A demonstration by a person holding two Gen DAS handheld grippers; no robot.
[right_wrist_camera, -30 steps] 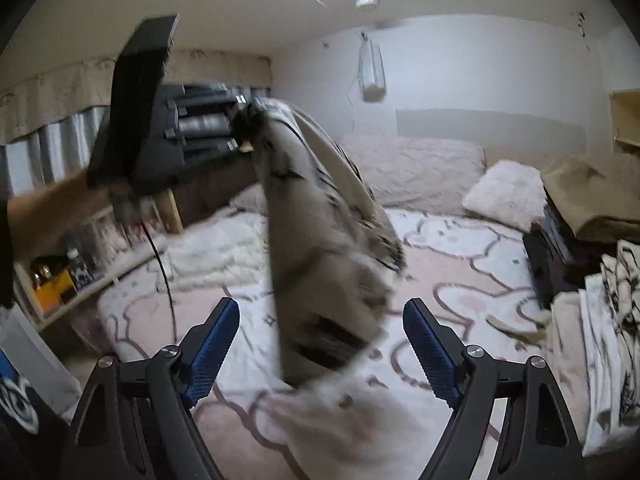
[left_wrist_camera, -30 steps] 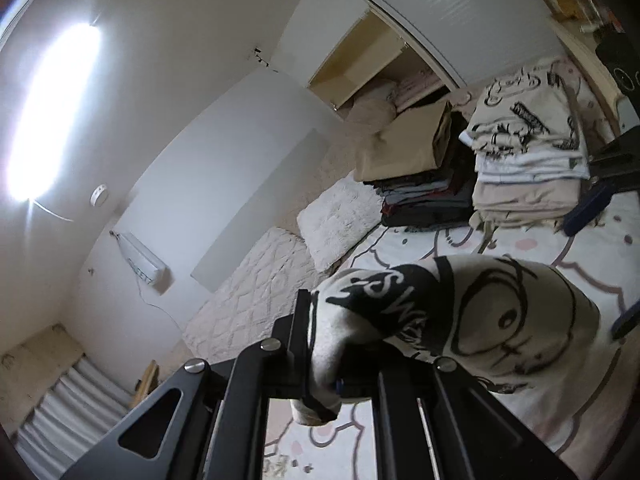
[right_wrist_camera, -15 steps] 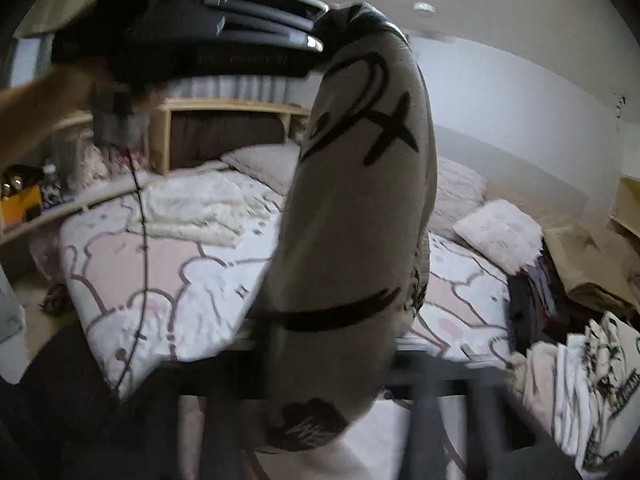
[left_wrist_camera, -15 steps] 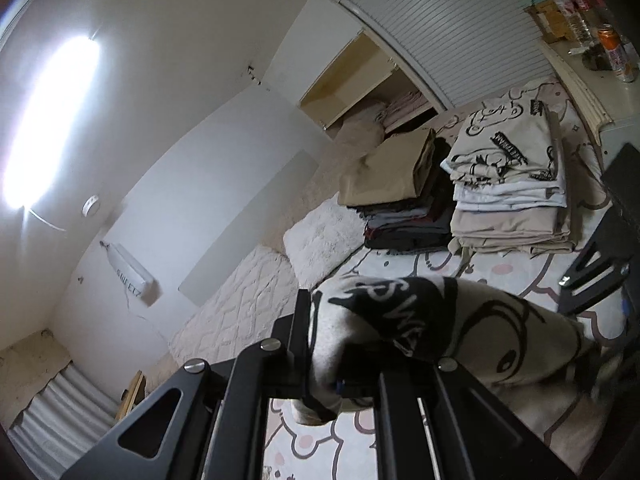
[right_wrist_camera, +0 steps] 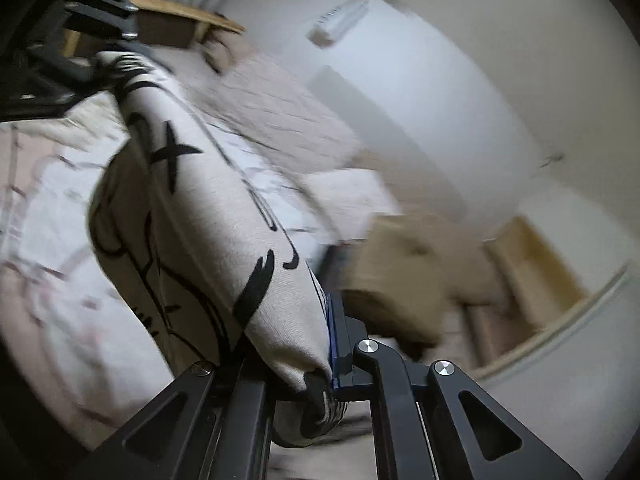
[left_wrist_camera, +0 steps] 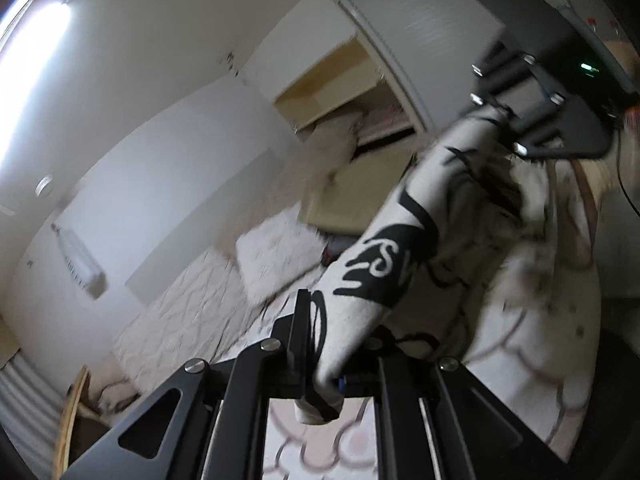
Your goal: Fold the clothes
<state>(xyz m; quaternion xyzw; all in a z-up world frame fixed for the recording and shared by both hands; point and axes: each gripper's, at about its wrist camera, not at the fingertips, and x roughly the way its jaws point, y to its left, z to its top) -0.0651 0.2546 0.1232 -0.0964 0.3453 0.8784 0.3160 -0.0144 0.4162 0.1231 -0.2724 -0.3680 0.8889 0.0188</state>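
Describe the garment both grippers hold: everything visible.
The garment is cream knit-looking fabric with black graphic print: a cross, strokes and lettering. It hangs bunched in the air above the bed, stretched between the two grippers. The left gripper is shut on one end, the right gripper on the other. Loose folds sag beneath. Motion blur hides its type.

White walls, bright ceiling light, wall-mounted air conditioner. Bed with pink-patterned sheet, quilted pillows at wall. Open closet, wooden shelf beyond bed.
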